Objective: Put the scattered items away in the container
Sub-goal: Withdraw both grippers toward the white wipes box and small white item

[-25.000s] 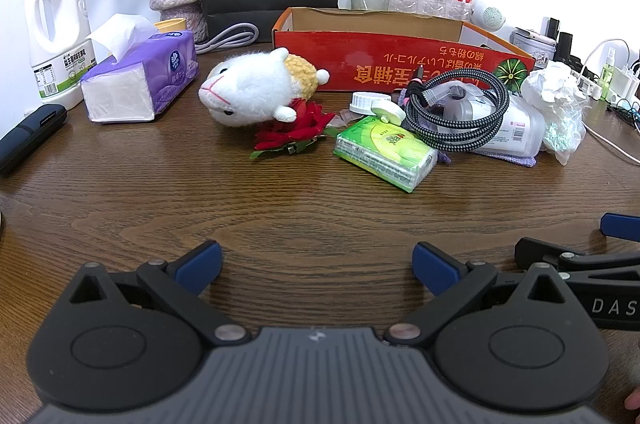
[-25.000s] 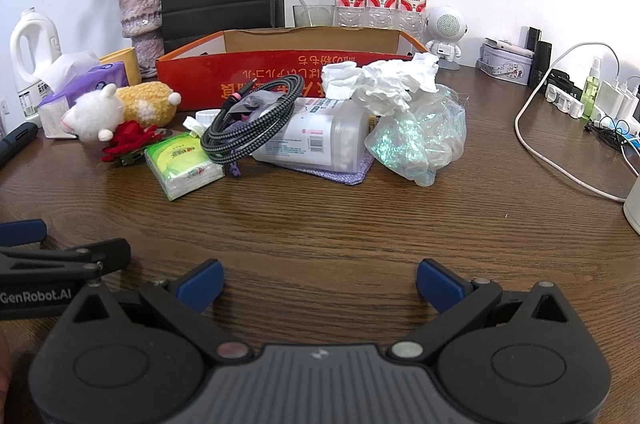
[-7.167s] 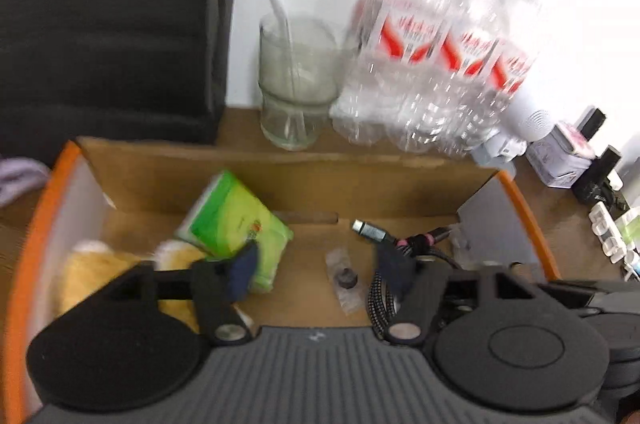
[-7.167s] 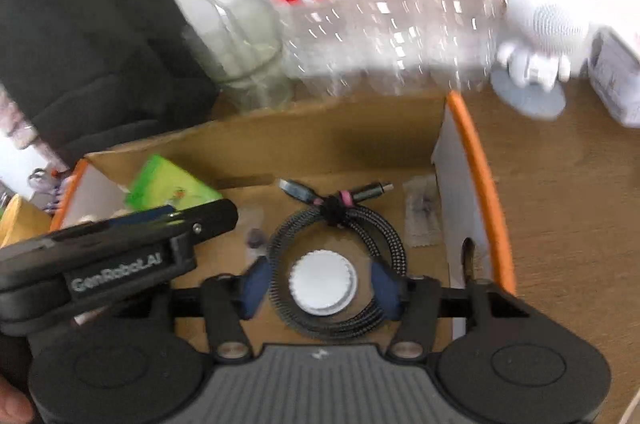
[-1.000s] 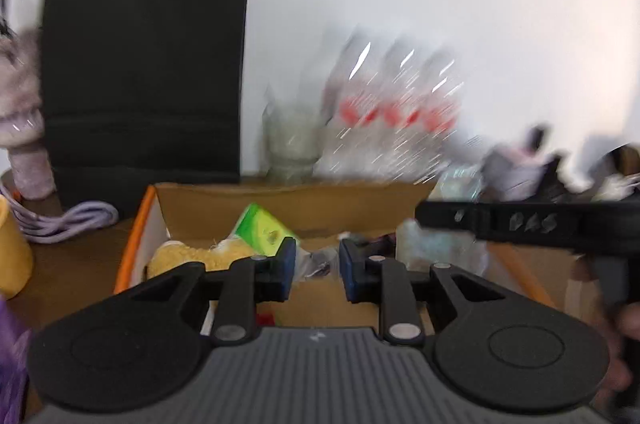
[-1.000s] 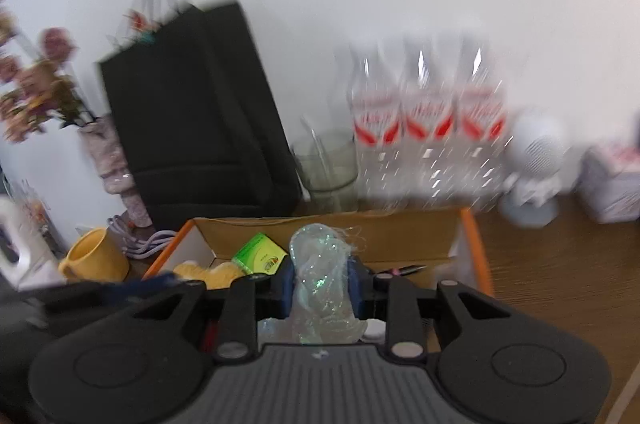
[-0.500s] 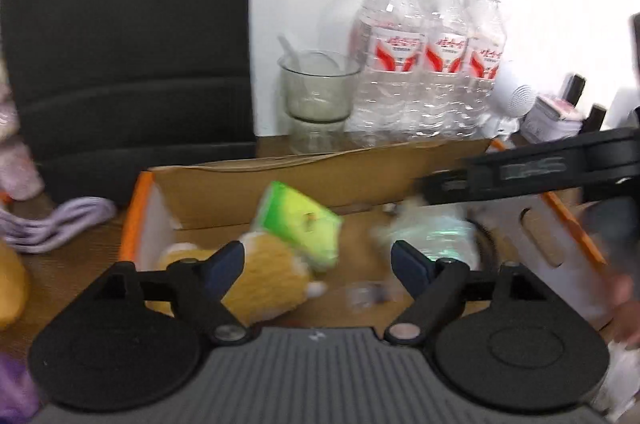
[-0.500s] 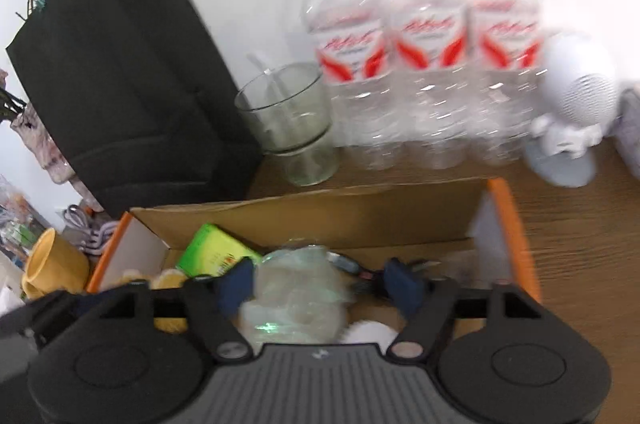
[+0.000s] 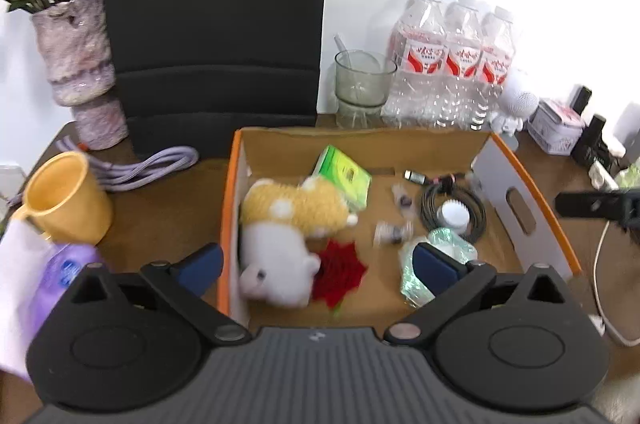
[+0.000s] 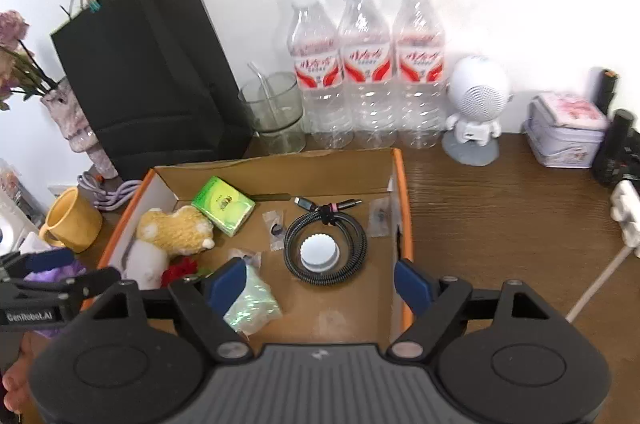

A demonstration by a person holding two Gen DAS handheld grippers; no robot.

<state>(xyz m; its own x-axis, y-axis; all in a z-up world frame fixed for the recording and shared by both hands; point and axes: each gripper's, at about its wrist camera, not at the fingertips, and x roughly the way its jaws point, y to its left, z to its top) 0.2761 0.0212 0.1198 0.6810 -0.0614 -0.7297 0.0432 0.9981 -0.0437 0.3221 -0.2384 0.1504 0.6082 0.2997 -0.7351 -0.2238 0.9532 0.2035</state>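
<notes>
The orange-rimmed cardboard box (image 10: pixel 401 208) sits toward the back of the wooden table (image 10: pixel 500 224), just in front of three water bottles (image 10: pixel 366 80) and a glass (image 10: pixel 276 112) along the wall. Inside it, a plush sheep (image 9: pixel 288 224) lies against the left wall with a red flower (image 9: pixel 338 274) by its near side and a green tissue pack (image 10: pixel 223 205) leaning at the back-left corner. A coiled black cable (image 10: pixel 325 250) ringing a white cap (image 10: pixel 320 251) lies toward the right wall, with a few small clear packets, too blurred to identify, scattered between. A crinkled iridescent plastic bag (image 10: pixel 250 304) rests on the box floor near the front edge. The right gripper (image 10: pixel 320 286) hangs above the box, its jaws opening, the bag just beside its left pad but seemingly free of any squeeze. The left gripper (image 9: pixel 320 264) is likewise widening, straddling the box's left wall with nothing pinched. Left of the box stand a yellow mug (image 9: pixel 66 198), a purple cable (image 9: pixel 136 168), a black paper bag (image 9: pixel 216 24) and a vase (image 9: pixel 76 64).
</notes>
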